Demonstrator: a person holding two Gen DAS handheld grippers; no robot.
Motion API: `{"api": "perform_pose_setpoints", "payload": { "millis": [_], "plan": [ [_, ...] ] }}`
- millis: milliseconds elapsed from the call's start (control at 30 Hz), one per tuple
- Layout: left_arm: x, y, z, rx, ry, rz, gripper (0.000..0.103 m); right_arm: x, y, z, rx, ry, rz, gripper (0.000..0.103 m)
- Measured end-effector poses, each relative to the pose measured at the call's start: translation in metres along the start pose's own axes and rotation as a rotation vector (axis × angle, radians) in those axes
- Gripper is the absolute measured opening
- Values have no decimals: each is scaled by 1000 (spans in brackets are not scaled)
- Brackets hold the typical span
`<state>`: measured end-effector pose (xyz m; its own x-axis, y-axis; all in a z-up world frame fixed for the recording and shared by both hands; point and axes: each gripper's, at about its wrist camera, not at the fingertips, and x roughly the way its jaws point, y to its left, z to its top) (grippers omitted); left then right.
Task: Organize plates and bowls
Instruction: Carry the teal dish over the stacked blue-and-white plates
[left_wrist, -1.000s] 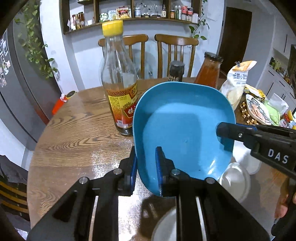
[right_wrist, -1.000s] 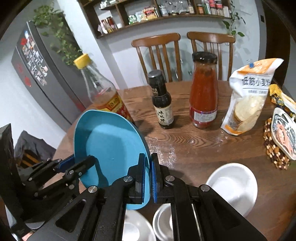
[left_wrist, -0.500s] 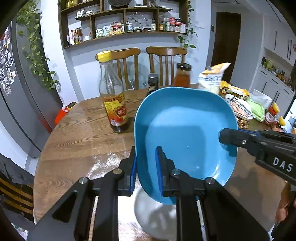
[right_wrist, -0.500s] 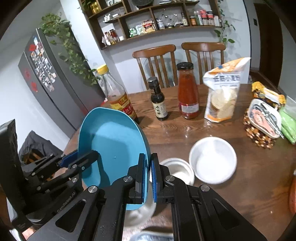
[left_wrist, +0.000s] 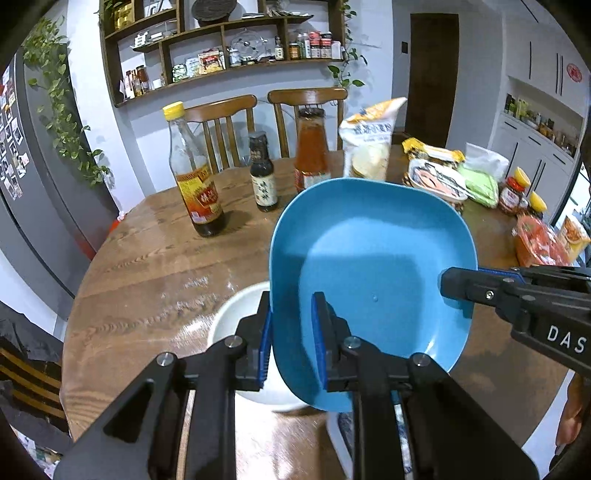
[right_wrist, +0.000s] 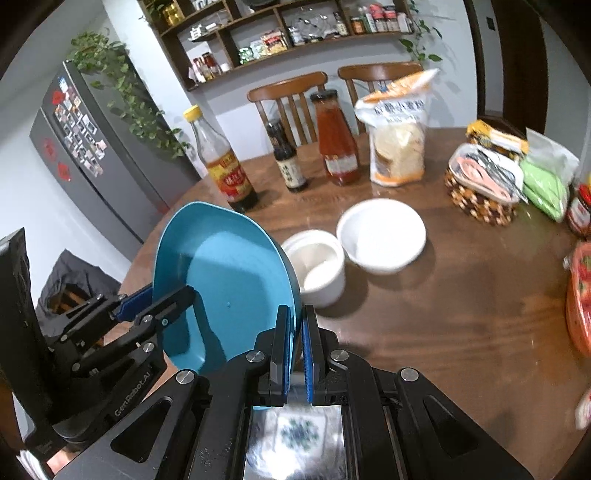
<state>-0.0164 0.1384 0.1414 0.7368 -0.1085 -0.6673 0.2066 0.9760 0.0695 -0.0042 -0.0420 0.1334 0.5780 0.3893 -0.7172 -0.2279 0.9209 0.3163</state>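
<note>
A smooth, rounded-square blue plate hung tilted above the grained round wooden bench, its rim pinched on one side by the left claw and on the opposite side by the right claw. On the bench beyond stood a glossy white bowl and a smaller white cup, both apparently empty, near a yellow-capped glass bottle holding a little dark liquid.

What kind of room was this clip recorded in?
Most likely a home dining area beside a kitchen. A round wooden table carries sauce bottles and snack packs, two wooden dining chairs stand behind it, and a fridge covered in magnets sits next to wall shelves of jars.
</note>
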Motion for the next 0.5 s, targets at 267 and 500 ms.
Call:
{"api": "perform_pose_setpoints", "payload": {
  "millis": [267, 500],
  "plan": [
    [0, -28, -29, 14, 59, -18, 19, -7, -20, -35, 33, 56, 0, 8],
    [-3, -46, -47, 18, 89, -16, 19, -10, -33, -52, 41, 86, 4, 8]
  ]
}}
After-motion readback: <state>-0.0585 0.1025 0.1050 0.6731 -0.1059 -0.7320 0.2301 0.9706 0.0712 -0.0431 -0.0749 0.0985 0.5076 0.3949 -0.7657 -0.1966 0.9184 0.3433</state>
